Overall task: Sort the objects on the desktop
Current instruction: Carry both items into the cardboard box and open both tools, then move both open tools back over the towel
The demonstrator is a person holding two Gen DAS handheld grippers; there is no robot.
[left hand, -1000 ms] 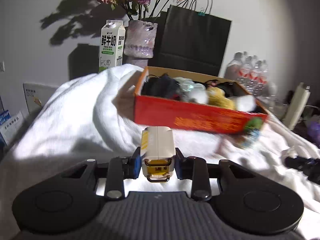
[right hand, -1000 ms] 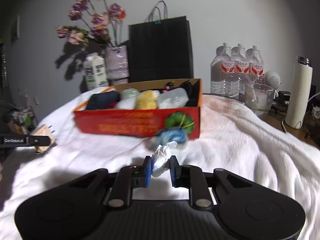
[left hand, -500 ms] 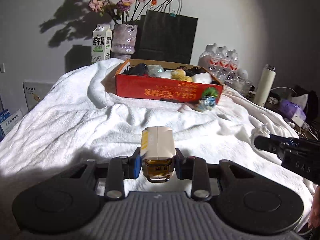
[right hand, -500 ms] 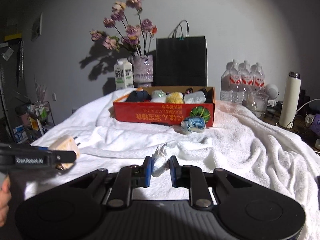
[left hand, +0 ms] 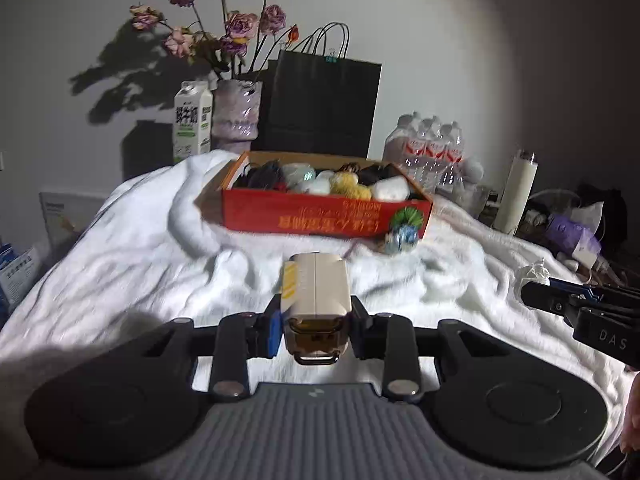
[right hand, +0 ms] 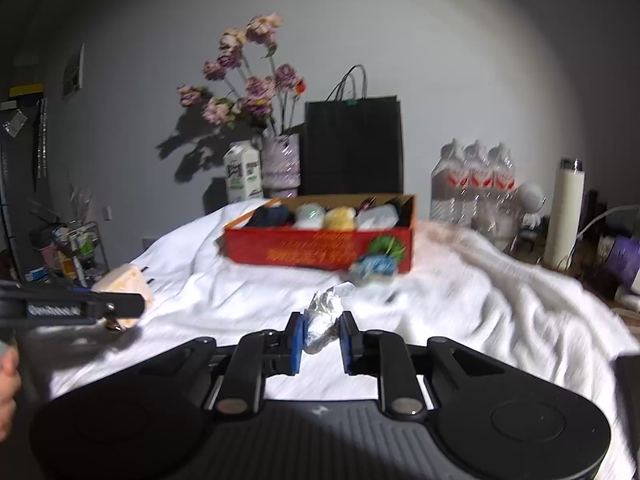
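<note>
My left gripper [left hand: 316, 322] is shut on a cream charger plug [left hand: 316, 292] with a yellow stripe, held above the white blanket [left hand: 160, 264]. My right gripper [right hand: 321, 334] is shut on a crumpled silvery wrapper [right hand: 323, 316]. Farther back stands a red cardboard box [left hand: 320, 222] holding several soft items in black, white and yellow. A blue-and-white wrapped ball [left hand: 402, 238] lies against its front right corner. The right wrist view shows the box [right hand: 304, 250], the ball [right hand: 374, 268], and the left gripper [right hand: 84, 306] with the plug [right hand: 126, 282] at the left.
Behind the box stand a milk carton [left hand: 193, 122], a vase of flowers [left hand: 236, 114] and a black paper bag [left hand: 324, 106]. A pack of water bottles [left hand: 432, 150] and a white flask [left hand: 516, 192] stand at the right, with clutter beyond the blanket's right edge.
Both grippers have drawn back from the red box, which now looks smaller and farther off. Each gripper has come into the other's view. Both grips are unchanged.
</note>
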